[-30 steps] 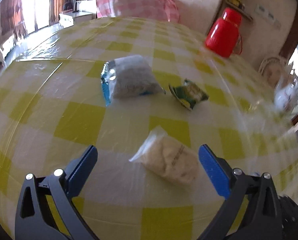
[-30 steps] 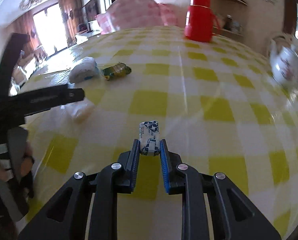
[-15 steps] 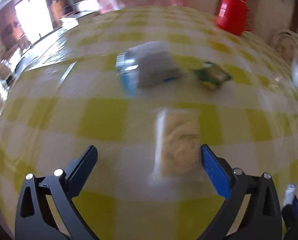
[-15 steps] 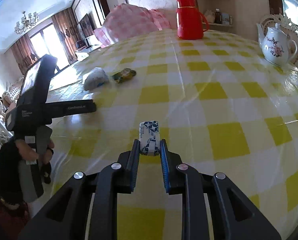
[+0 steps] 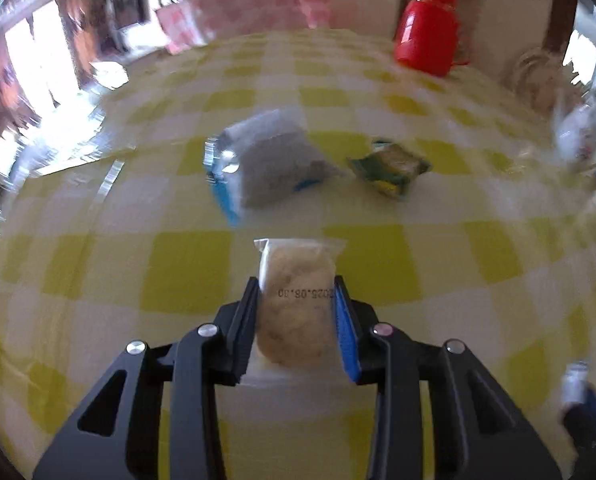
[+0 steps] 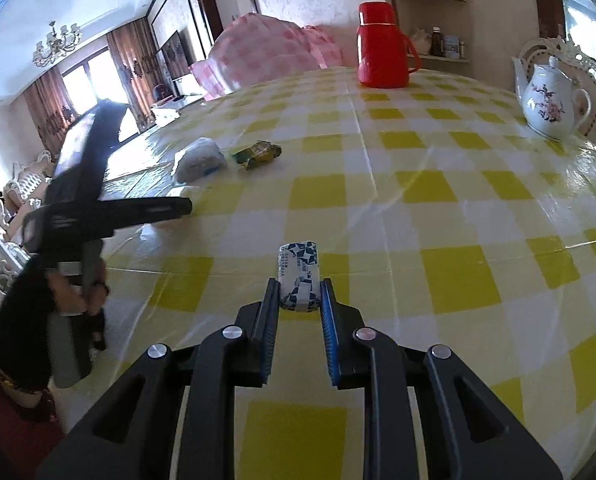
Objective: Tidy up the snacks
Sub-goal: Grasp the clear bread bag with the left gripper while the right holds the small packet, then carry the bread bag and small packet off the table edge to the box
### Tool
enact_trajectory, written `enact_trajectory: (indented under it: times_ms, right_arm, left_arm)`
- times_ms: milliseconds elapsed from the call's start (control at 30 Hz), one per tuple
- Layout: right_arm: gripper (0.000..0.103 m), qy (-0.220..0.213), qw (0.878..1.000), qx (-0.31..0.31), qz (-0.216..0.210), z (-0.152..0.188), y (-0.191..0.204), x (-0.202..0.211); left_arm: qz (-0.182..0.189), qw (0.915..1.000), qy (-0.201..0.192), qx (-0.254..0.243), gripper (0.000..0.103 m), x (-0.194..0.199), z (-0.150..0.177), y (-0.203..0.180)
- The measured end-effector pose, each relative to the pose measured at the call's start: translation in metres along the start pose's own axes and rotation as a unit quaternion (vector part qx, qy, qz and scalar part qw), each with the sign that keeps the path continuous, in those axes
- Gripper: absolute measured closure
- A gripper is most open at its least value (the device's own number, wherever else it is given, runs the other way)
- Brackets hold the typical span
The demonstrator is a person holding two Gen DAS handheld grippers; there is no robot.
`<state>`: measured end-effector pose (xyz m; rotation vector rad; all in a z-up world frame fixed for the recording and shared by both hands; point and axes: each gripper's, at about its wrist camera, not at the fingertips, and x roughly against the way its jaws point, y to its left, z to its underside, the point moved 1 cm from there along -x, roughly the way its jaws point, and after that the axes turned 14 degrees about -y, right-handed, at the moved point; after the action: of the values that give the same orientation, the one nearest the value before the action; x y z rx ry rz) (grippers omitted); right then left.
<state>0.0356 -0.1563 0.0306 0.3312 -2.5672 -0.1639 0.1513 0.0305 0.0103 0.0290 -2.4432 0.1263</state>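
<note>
My left gripper (image 5: 296, 286) has its jaws closing, and both pads press the sides of a clear packet of pale snack (image 5: 294, 320) lying on the yellow checked tablecloth (image 5: 186, 272). My right gripper (image 6: 299, 282) is shut on a small blue-and-white patterned packet (image 6: 298, 264), held a little above the cloth. Further back lie a blue-and-white bag (image 5: 262, 164) and a green-and-yellow packet (image 5: 389, 166) side by side. The right wrist view shows the left gripper (image 6: 182, 207) from the side at the left, with a hand (image 6: 90, 288) on its handle.
A red thermos (image 6: 381, 48) stands at the far edge of the table (image 6: 437, 216). A white flowered teapot (image 6: 549, 104) stands at the far right. A pink checked cover (image 6: 266, 52) sits beyond the far edge. The left edge drops to the room.
The left jaws went from wide open to closed around the pale packet, which now sits straight between the pads. The right gripper keeps its grip on the patterned packet.
</note>
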Motion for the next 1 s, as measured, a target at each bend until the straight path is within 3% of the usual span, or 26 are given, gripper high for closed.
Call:
enact_trajectory:
  times_ms: [267,600,1000]
  right_arm:
    - [0.082,-0.002,0.999,-0.035,0.014,0.001,-0.013,-0.001]
    - [0.082,-0.001,0.998,-0.050,0.026,0.004,-0.018,0.000]
    - [0.082,-0.024,0.998,-0.055,0.022,0.010,-0.005,0.021]
  left_arm:
    - [0.040,0.9990,-0.020,0.001,0.067,0.013,0.002,-0.011]
    - [0.052,0.9983,-0.025,-0.011,0.067,0.022,0.017,-0.027]
    - [0.067,0.9949,-0.055,-0.051,0.067,0.070,0.049,-0.055]
